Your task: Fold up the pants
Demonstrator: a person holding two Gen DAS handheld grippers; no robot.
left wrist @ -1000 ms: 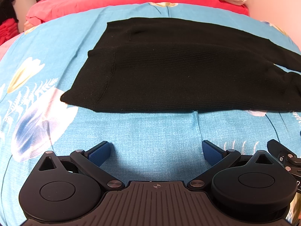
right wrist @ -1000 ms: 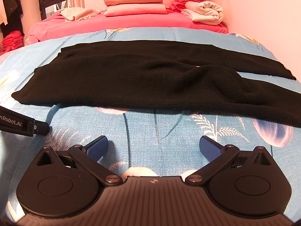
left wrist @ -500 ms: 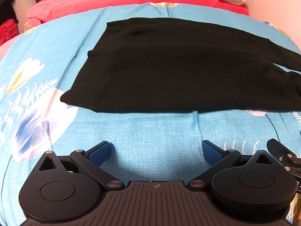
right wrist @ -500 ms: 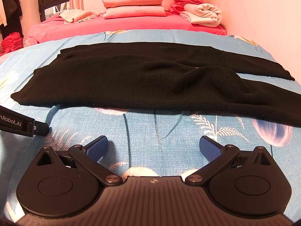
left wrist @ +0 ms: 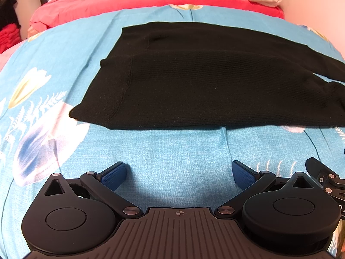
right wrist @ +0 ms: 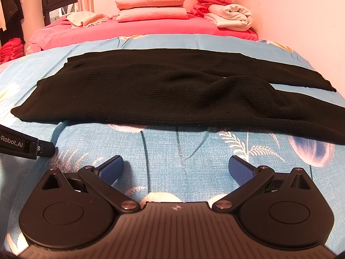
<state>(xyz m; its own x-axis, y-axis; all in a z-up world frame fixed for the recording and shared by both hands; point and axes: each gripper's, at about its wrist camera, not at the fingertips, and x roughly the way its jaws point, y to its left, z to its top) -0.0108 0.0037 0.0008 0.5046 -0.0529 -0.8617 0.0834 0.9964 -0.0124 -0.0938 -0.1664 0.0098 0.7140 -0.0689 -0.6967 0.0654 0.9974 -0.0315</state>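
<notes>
Pants (left wrist: pixel 204 86) lie on the bedspread (left wrist: pixel 176 151), folded bedding (right wrist: pixel 151 6) behind.

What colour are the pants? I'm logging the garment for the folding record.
Plain black pants, in a fine ribbed knit; the left wrist view shows it best.

My pants (left wrist: pixel 204 82) are a matt black ribbed knit. Under them the bedspread (left wrist: pixel 176 151) is blue woven cloth with a fine grain. My left gripper (left wrist: pixel 179 174) is matt black plastic with metal pivots; its fingers (left wrist: pixel 113 176) wear blue dimpled pads, ribbed housing at 6 o'clock.
</notes>
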